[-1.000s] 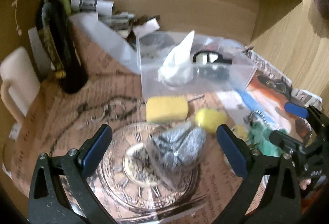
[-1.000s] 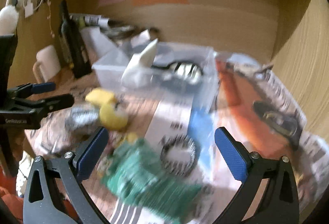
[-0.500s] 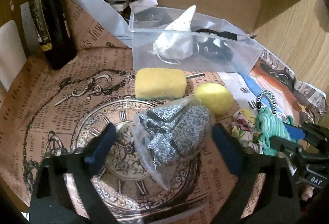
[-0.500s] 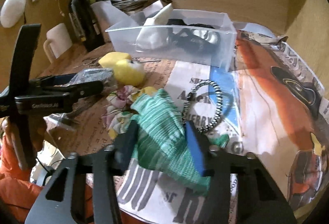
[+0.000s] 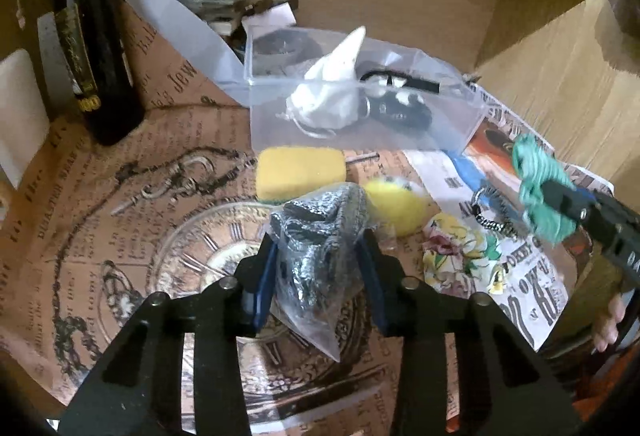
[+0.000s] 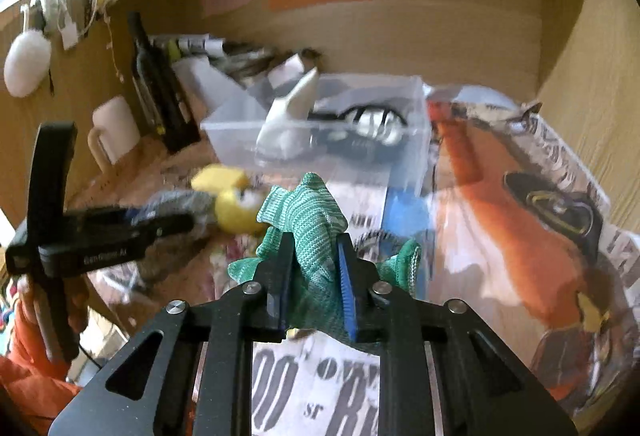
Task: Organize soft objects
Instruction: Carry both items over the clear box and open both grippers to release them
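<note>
left tongs (image 5: 318, 260) grip bagged fabric (image 5: 320, 236); right tongs (image 6: 314, 276) grip green cloth (image 6: 308, 220)

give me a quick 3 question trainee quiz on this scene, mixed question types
1. True or false: the left tool is open over the clear bag of silver-grey fabric.
2. What does the right tool hold? A) yellow rectangular sponge B) green knitted cloth C) black-and-white cord ring
3. Fill in: the white pointed cloth bundle sits inside the clear plastic ____.

Key: 1 false, it is shut on the bag; 2 B, the green knitted cloth; 3 box.
</note>
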A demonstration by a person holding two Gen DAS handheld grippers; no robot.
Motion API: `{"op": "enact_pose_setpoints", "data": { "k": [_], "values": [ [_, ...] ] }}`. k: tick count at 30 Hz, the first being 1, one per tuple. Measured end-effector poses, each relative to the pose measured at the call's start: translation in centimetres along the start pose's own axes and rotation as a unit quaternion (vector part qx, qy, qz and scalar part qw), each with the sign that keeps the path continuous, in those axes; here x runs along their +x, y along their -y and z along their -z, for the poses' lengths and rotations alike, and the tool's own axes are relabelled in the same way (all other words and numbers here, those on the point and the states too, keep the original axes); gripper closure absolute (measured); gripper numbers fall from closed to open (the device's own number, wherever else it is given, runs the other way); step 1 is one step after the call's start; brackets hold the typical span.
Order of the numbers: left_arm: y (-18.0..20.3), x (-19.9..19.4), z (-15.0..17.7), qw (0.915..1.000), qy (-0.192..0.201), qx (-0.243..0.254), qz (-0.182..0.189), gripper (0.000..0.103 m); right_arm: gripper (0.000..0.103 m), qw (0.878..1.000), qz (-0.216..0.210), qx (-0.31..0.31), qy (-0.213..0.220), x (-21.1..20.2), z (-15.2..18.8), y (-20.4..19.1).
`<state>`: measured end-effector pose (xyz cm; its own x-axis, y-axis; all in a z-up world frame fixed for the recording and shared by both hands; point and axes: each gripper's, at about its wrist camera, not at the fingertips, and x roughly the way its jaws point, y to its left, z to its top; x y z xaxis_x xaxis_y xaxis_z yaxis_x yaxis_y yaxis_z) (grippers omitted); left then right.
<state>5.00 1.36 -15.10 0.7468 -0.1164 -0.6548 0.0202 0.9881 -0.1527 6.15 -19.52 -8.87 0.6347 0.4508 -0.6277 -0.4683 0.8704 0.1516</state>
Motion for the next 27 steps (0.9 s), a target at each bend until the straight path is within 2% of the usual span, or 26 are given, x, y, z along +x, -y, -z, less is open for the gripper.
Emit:
{"op": "enact_pose_setpoints", "data": {
  "k": [7, 17, 27],
  "values": [
    [0.0, -2.6, -2.0, 0.9985, 0.053, 0.010, -0.001, 0.065, 0.085, 0.998, 0.009, 0.004, 0.057, -1.0, -2.9, 0.8],
    [-0.8, -3.9, -7.3, 0.9921, 0.123, 0.015, -0.019, 0.065, 0.085, 0.994, 0.025, 0.005, 0.109, -0.6, -7.0, 2.1],
    [-1.2, -1.2, -12.1, 0.9924, 0.118, 0.018, -0.029, 0.064, 0.085, 0.993, 0.026, -0.013, 0.112, 2.6, -10.6, 2.5]
  ]
}}
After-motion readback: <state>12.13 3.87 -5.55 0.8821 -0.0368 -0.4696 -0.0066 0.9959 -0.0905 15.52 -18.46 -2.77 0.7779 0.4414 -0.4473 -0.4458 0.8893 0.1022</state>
